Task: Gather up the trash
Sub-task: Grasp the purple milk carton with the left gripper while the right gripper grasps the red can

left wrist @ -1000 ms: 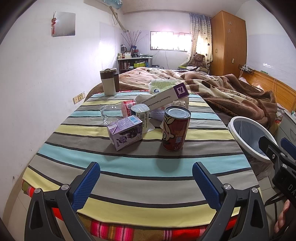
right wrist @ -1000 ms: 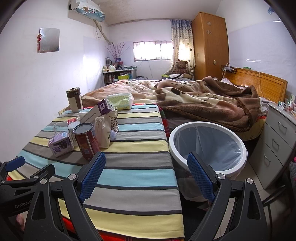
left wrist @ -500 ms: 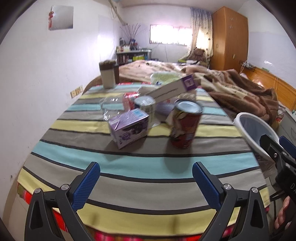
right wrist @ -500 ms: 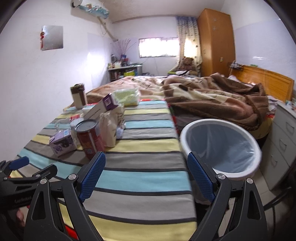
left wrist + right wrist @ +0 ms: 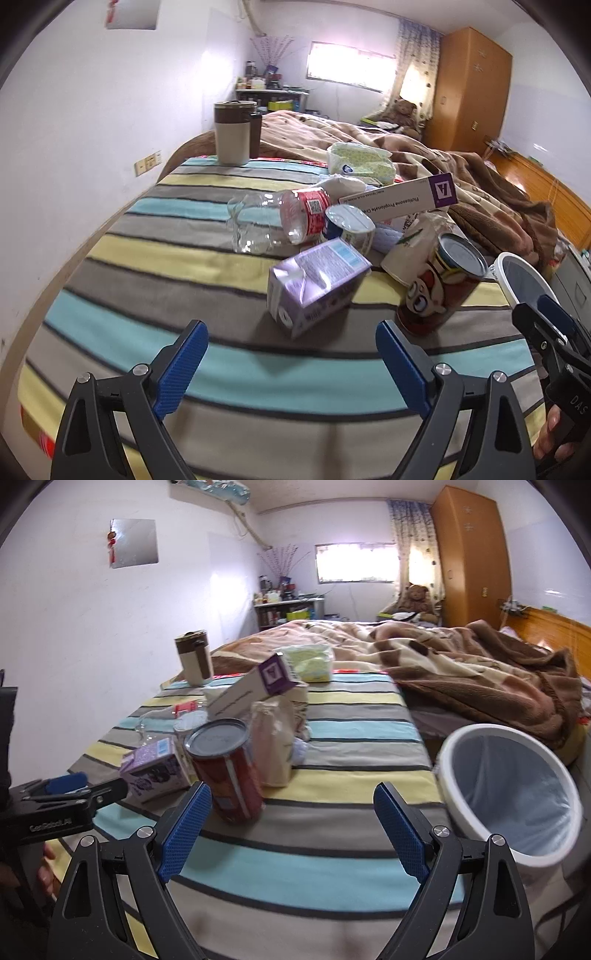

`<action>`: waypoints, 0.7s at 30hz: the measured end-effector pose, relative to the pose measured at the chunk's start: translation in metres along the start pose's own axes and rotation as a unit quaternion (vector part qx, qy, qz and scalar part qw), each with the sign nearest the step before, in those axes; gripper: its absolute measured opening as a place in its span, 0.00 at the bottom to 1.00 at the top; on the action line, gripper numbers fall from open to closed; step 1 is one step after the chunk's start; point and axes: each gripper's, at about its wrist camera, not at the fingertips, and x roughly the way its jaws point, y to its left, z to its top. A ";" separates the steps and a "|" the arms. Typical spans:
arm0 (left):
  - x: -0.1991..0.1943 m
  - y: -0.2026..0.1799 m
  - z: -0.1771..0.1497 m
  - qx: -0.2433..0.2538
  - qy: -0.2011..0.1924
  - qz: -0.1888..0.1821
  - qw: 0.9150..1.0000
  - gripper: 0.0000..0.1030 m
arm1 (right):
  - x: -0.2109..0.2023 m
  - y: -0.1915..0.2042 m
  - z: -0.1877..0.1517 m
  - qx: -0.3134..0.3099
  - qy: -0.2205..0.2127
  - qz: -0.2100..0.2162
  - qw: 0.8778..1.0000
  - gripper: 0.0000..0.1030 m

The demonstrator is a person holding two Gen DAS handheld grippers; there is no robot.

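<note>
— As both tools hang over the striped table (image 5: 155,280), how do they stand?
— The left gripper (image 5: 291,360) is wide, its jaws having just been closing a little, nothing between them. The right gripper (image 5: 291,829) is wide too, empty.
— And the trash?
— Nearest, one purple carton (image 5: 314,284) and one red can (image 5: 439,288). Behind them one foil-lidded cup (image 5: 349,225), one crushed clear bottle (image 5: 280,221), one long white box (image 5: 402,197). Farther, one mug (image 5: 232,133).
— The bin?
— One white bin (image 5: 513,794), beside the table's right edge.
</note>
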 end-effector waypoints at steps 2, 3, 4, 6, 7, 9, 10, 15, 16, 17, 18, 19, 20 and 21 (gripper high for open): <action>0.006 0.001 0.007 0.016 0.000 -0.003 1.000 0.90 | 0.007 0.004 0.002 0.003 0.009 0.012 1.000 0.88; 0.009 0.001 0.010 0.020 0.001 -0.004 1.000 0.90 | 0.010 0.005 0.003 0.005 0.013 0.018 1.000 0.87; 0.014 0.002 0.014 0.026 0.004 -0.012 1.000 0.90 | 0.014 0.009 0.005 0.009 0.018 0.023 1.000 0.84; 0.022 0.003 0.017 0.031 0.011 -0.019 0.999 0.90 | 0.019 0.012 0.007 0.012 0.024 0.033 0.999 0.81; 0.027 0.004 0.020 0.035 0.018 -0.018 0.999 0.90 | 0.021 0.014 0.007 0.011 0.027 0.034 0.999 0.80; 0.037 0.005 0.022 0.041 0.027 -0.018 0.999 0.90 | 0.025 0.018 0.006 0.008 0.034 0.036 0.999 0.80; 0.040 0.005 0.024 0.041 0.028 -0.020 0.999 0.90 | 0.029 0.019 0.006 0.006 0.037 0.037 0.999 0.80; 0.052 0.007 0.031 0.048 0.038 -0.036 0.997 0.87 | 0.037 0.025 0.008 0.009 0.053 0.050 0.997 0.75; 0.052 0.006 0.031 0.051 0.037 -0.037 0.997 0.85 | 0.038 0.027 0.008 0.005 0.053 0.049 0.997 0.74; 0.053 0.004 0.032 0.060 0.033 -0.039 0.997 0.85 | 0.039 0.029 0.008 -0.001 0.056 0.047 0.997 0.73; 0.053 0.003 0.033 0.065 0.032 -0.040 0.997 0.82 | 0.042 0.030 0.009 -0.002 0.059 0.047 0.997 0.72; 0.055 0.002 0.034 0.067 0.035 -0.043 0.996 0.79 | 0.042 0.031 0.009 -0.001 0.062 0.051 0.997 0.70; 0.058 0.002 0.036 0.068 0.039 -0.050 0.996 0.77 | 0.043 0.031 0.009 -0.001 0.062 0.054 0.997 0.69; 0.061 0.002 0.037 0.066 0.044 -0.056 0.995 0.73 | 0.045 0.030 0.010 -0.001 0.064 0.055 0.996 0.66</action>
